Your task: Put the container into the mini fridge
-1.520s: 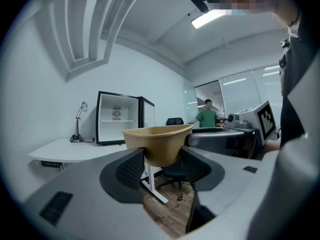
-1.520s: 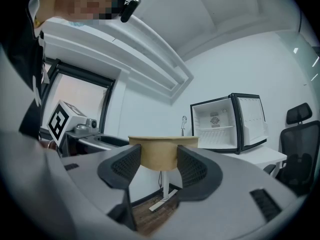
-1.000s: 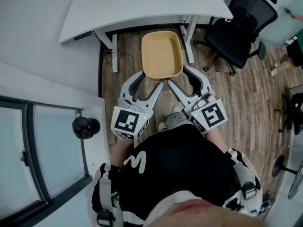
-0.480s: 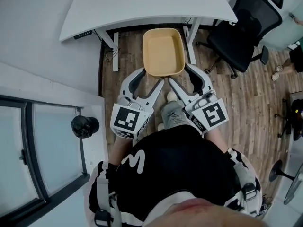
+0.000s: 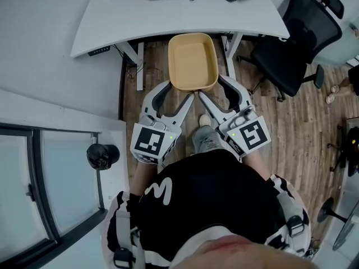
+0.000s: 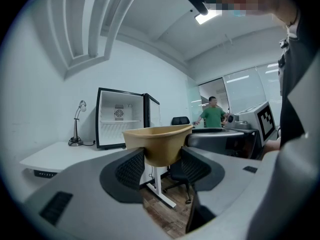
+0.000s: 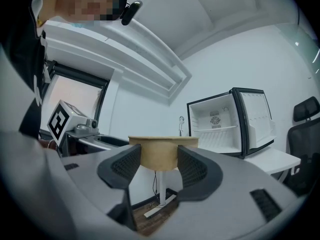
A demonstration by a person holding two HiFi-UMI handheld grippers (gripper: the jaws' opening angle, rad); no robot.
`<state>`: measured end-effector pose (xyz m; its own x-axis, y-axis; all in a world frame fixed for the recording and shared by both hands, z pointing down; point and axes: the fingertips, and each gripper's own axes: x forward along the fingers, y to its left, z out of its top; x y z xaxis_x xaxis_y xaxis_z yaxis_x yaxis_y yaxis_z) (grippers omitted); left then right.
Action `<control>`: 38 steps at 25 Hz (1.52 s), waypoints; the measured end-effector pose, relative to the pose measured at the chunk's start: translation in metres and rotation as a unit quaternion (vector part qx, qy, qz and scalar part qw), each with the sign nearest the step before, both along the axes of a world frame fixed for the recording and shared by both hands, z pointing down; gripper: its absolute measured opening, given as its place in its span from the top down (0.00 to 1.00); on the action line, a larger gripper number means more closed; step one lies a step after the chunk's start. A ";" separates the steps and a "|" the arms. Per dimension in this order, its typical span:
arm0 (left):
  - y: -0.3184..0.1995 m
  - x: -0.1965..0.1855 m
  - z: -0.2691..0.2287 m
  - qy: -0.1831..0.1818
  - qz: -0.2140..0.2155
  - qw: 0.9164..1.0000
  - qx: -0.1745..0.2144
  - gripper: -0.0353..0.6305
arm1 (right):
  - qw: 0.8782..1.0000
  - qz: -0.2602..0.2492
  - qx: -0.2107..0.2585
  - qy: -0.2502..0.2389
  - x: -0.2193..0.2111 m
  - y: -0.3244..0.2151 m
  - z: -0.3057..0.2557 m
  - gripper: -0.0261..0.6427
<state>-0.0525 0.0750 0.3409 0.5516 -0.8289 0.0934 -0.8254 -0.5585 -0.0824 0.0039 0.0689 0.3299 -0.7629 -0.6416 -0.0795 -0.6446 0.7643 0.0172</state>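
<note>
The left gripper (image 5: 180, 92) and right gripper (image 5: 213, 91) are together holding the tan container (image 5: 193, 60) at upper centre of the head view, in front of the white desk (image 5: 168, 15). Each gripper's jaws are clamping a near corner of it. The mini fridge (image 6: 122, 124) is standing open at centre-left of the left gripper view.

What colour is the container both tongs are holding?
Plain tan, with no pattern. The container shows best in the head view.
</note>
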 end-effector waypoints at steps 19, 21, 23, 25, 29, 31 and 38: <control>-0.140 -0.012 -0.006 0.002 -0.024 1.000 -0.007 0.59 | 1.000 -0.027 -0.015 -0.002 -0.012 -0.143 -0.004 0.61; -0.153 -0.012 -0.006 0.003 -0.028 1.000 -0.008 0.59 | 0.999 -0.031 -0.015 -0.001 -0.012 -0.157 -0.006 0.60; -0.166 -0.010 -0.007 0.004 -0.031 0.999 -0.008 0.59 | 0.999 -0.034 -0.016 -0.001 -0.011 -0.170 -0.006 0.61; -0.178 -0.010 -0.008 0.005 -0.038 0.999 -0.009 0.59 | 0.999 -0.038 -0.017 -0.001 -0.009 -0.182 -0.005 0.61; -0.202 -0.007 -0.011 0.002 -0.049 0.999 -0.010 0.59 | 0.999 -0.046 -0.018 -0.002 -0.006 -0.206 -0.006 0.61; -0.214 -0.006 -0.012 0.001 -0.056 0.998 -0.010 0.59 | 0.999 -0.050 -0.018 -0.003 -0.005 -0.218 -0.006 0.60; -0.240 0.006 -0.003 0.008 -0.064 0.998 -0.007 0.59 | 0.998 -0.065 -0.018 -0.003 0.005 -0.248 -0.002 0.61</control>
<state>-0.0465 -0.1652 0.3377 0.4427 -0.8913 0.0981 -0.8911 -0.4495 -0.0620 0.0087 -0.1793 0.3278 -0.8399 -0.5391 -0.0624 -0.5393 0.8420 -0.0149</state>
